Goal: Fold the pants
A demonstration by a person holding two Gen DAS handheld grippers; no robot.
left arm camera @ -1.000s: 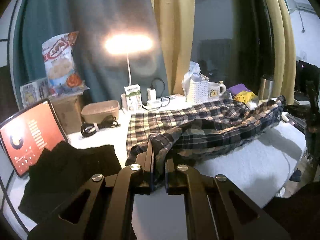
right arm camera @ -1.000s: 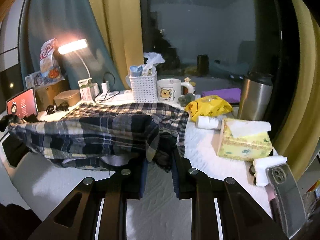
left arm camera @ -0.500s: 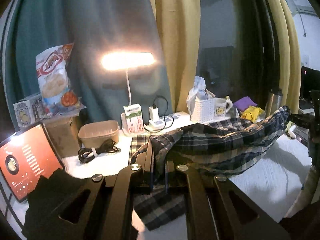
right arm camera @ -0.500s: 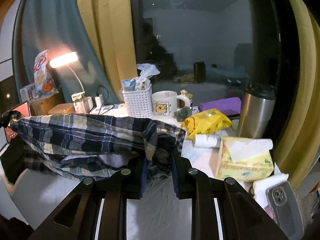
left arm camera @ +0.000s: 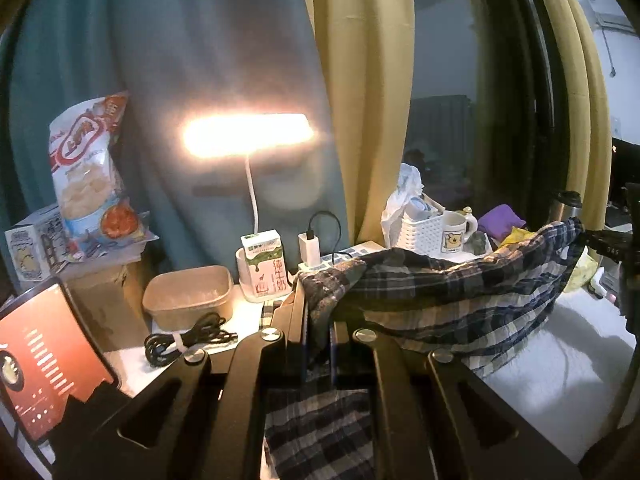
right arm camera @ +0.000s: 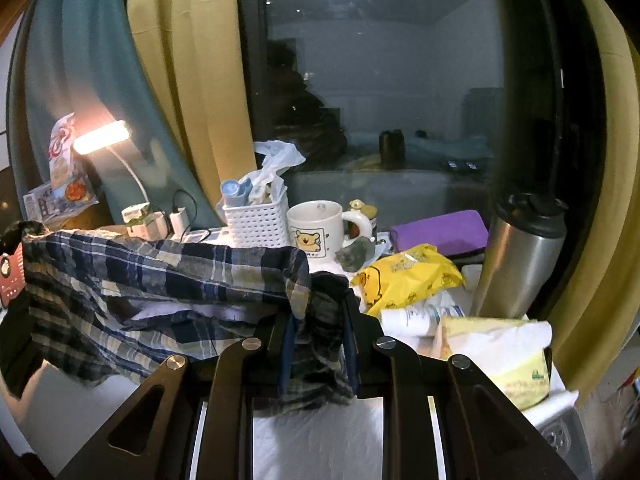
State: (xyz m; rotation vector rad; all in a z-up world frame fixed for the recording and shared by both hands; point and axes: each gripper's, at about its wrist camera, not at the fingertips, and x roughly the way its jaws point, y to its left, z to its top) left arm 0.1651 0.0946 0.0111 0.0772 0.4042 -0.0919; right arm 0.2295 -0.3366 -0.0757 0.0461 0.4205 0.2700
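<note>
So I've got the pants [left arm camera: 460,292] strung up in the air between both hands, mid-fold. My left gripper [left arm camera: 318,344] is clamped tight on one bunched corner, my right gripper [right arm camera: 316,332] pinched on the other, and the plaid sags like a hammock between them above the white table [right arm camera: 316,432], with the lower part hanging down under my left one. Looks to me like the carry-over step: next I'd need to swing this held edge across and lay it down flat so the halves line up, keeping the cloth taut enough not to bunch. Room is tight though. The mug [right arm camera: 316,230], white basket [right arm camera: 256,220] and yellow bag [right arm camera: 404,276] sit just behind the cloth, the steel flask [right arm camera: 520,264] and tissue box [right arm camera: 500,356] crowd my right, cable [left arm camera: 188,340] on my left. Clearest patch is the bare white bit nearest me.
</note>
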